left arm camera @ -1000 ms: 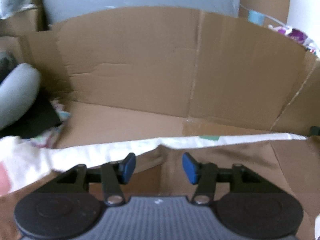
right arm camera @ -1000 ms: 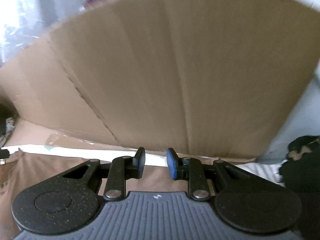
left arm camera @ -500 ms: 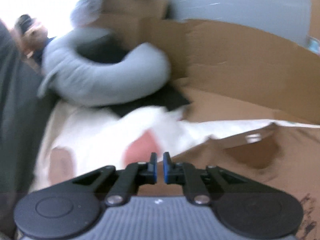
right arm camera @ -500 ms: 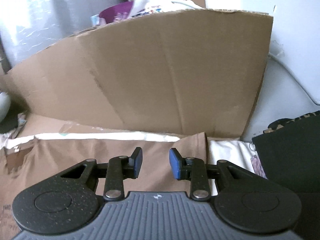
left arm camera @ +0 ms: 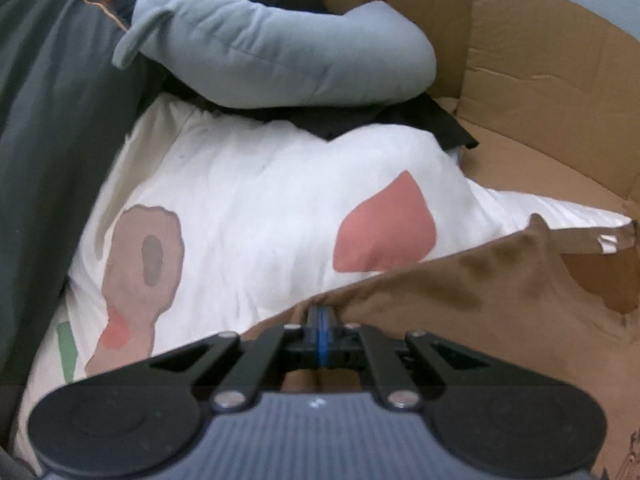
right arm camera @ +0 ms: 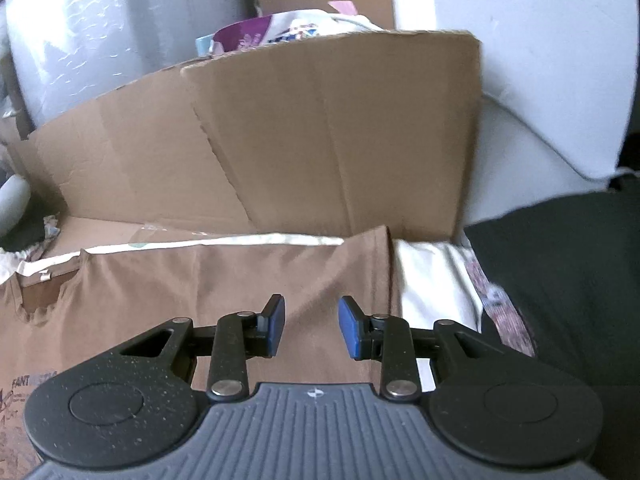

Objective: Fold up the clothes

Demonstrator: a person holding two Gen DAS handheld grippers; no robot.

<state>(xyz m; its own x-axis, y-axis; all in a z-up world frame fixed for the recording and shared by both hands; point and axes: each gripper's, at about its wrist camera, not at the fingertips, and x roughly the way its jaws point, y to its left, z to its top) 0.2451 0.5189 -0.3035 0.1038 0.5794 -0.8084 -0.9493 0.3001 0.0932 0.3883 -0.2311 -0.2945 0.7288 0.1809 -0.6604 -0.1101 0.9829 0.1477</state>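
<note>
The left hand-held gripper [left arm camera: 320, 330] was clenched on the edge of the brown T-shirt [left arm camera: 480, 320], apparently a sleeve, though blur hid the detail. The T-shirt lay spread on a white patterned sheet [left arm camera: 260, 208] before a cardboard wall [right arm camera: 320, 140]. The right hand-held gripper [right arm camera: 311, 328] hovered released over it.

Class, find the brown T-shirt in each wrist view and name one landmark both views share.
Left wrist: brown T-shirt fills lower right, beside the white sheet.
Right wrist: it lies across lower left and centre, behind the fingers.
Shared landmark: the cardboard box wall behind it, upper right in the left view.
</note>
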